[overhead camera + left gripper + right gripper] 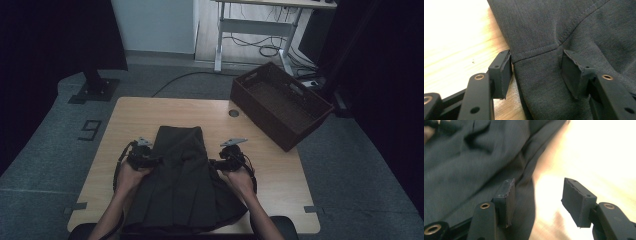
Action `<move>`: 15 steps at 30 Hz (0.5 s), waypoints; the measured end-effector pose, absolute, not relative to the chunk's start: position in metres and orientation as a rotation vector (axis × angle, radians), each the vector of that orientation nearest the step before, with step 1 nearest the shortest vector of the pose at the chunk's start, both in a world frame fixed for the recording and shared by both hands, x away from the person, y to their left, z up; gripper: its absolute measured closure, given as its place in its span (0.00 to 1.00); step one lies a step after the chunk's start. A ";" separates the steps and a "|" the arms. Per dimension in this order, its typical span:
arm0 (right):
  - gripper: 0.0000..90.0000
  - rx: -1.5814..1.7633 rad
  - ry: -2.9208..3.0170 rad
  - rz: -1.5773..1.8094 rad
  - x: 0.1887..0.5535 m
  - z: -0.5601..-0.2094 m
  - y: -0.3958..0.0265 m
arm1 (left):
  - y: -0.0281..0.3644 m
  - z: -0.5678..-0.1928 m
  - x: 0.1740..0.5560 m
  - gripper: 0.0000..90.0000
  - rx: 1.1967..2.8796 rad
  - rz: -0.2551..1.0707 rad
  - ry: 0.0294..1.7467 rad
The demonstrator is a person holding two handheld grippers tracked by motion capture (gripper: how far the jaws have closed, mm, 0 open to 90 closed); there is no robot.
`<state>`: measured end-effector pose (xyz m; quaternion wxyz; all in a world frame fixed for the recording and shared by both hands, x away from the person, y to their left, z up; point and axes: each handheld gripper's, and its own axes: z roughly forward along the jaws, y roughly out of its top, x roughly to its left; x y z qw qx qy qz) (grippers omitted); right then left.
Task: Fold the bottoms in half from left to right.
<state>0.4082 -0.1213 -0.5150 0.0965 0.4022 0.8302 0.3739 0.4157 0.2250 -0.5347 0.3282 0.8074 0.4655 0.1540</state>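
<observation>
Reaching in from the near edge, your forearms run up either side of the dark garment, which lies spread along the middle of the tabletop with its narrow end pointing away from you. Your left hand holds the left hand-held gripper at the garment's left edge, pointed inward — its jaws stand partly open and straddle that edge beside a stitched seam, one jaw over bare wood, the other over the cloth, neither pad pressing on it. Your right hand holds the right hand-held gripper at the garment's right edge, also pointed inward. Its jaws are partly open too, with the creased border of the cloth just beside one jaw and bare wood under the gap; nothing is gripped.

Off the tabletop's far right corner sits a brown basket. A figure "9" is marked on the floor to the left — the one piece of writing you can read.
</observation>
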 end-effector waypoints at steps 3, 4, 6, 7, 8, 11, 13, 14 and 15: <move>0.59 1.159 2.539 1.061 0.408 -0.528 -0.113 | 0.225 -0.536 0.413 0.48 2.099 0.405 1.224; 0.69 1.154 2.553 1.039 0.408 -0.532 -0.111 | 0.225 -0.537 0.412 0.48 2.094 0.405 1.225; 0.86 1.150 2.563 1.050 0.407 -0.535 -0.110 | 0.225 -0.537 0.410 0.49 2.085 0.401 1.227; 0.91 1.143 2.571 1.064 0.405 -0.536 -0.110 | 0.225 -0.537 0.408 0.49 2.088 0.395 1.220; 0.93 1.135 2.573 1.067 0.402 -0.537 -0.109 | 0.224 -0.538 0.407 0.49 2.090 0.391 1.216; 0.94 1.124 2.584 1.064 0.391 -0.537 -0.112 | 0.221 -0.537 0.398 0.49 2.114 0.382 1.190; 0.94 1.116 2.606 1.067 0.380 -0.536 -0.118 | 0.218 -0.536 0.388 0.49 2.133 0.369 1.165; 0.94 1.114 2.616 1.066 0.376 -0.536 -0.120 | 0.216 -0.536 0.381 0.49 2.142 0.361 1.148; 0.93 1.104 2.635 1.064 0.369 -0.535 -0.124 | 0.215 -0.536 0.377 0.49 2.147 0.357 1.137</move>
